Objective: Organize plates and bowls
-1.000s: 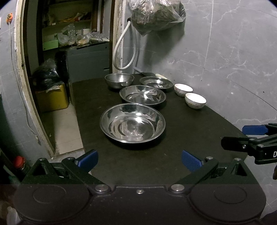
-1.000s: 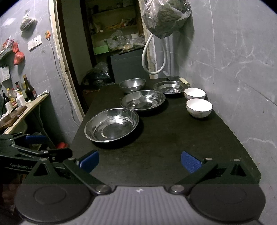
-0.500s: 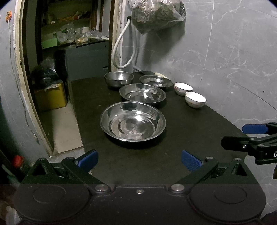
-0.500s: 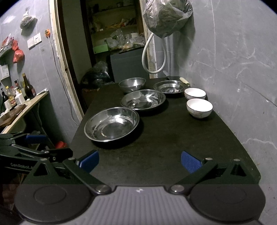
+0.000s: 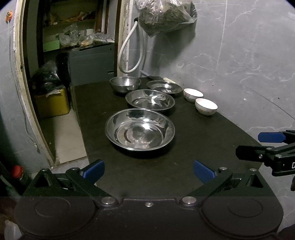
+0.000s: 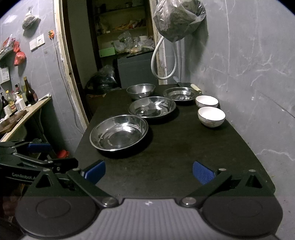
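Note:
On a black table (image 5: 193, 140) lie a large steel basin (image 5: 139, 129), a second steel basin (image 5: 150, 100) behind it, a deep steel bowl (image 5: 125, 84) and a shallow steel plate (image 5: 164, 86) at the back. Two white ceramic bowls (image 5: 206, 106) (image 5: 193, 94) stand at the right. The same items show in the right wrist view: near basin (image 6: 119, 132), near white bowl (image 6: 211, 116). My left gripper (image 5: 148, 170) is open and empty over the near table edge. My right gripper (image 6: 148, 170) is open and empty beside it, to the right.
A grey marble wall (image 5: 248, 64) runs along the table's right side. A plastic bag (image 5: 166, 16) and a white hose (image 5: 129, 55) hang above the far end. A doorway with shelves and a yellow box (image 5: 52, 103) lies left. A counter with bottles (image 6: 20, 99) stands far left.
Both grippers have drifted slightly; the dishes sit a touch lower and nearer in the left wrist view. Nothing was grasped or moved.

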Tool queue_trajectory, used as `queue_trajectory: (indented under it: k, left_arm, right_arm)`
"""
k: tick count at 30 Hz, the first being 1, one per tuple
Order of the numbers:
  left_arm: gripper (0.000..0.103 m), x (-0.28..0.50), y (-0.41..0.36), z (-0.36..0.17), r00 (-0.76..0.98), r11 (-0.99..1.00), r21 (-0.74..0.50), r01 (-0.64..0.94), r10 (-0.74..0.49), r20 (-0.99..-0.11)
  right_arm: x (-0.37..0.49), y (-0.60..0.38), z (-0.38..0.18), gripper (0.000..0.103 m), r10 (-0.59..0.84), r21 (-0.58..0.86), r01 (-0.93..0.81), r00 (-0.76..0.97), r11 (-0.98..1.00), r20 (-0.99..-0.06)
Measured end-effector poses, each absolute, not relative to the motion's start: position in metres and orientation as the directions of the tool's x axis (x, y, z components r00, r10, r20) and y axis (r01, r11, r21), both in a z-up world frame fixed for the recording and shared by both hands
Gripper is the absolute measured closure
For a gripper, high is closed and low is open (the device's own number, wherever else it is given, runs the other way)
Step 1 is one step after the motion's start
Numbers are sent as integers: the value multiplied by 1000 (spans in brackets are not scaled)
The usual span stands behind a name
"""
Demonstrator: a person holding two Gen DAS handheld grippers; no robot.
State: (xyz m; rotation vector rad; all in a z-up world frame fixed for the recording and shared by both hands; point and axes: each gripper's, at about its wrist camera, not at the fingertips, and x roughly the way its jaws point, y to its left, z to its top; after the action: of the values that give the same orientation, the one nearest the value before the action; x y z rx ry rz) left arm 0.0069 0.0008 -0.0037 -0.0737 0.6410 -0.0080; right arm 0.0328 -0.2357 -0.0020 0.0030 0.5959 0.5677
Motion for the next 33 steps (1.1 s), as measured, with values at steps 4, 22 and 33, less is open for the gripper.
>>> queue_trajectory:
  k: [4,22,33]
  left_arm:
    - [1,7,1,-4,802,997,-71,-16,-29,-597]
    - [1,7,1,-5,801,997,-73,-15,-31,-597]
    - [1,14,-2,-6,790,997,-72,-12,-35,-612]
  right_arm:
    - [32,-236,-2,0,506,162,-505,680,848,-530]
    - [32,-236,-3,0,506,162,-505,681,848,-529]
    - [35,-240,-1,0,504,170,-499,675,850,-540]
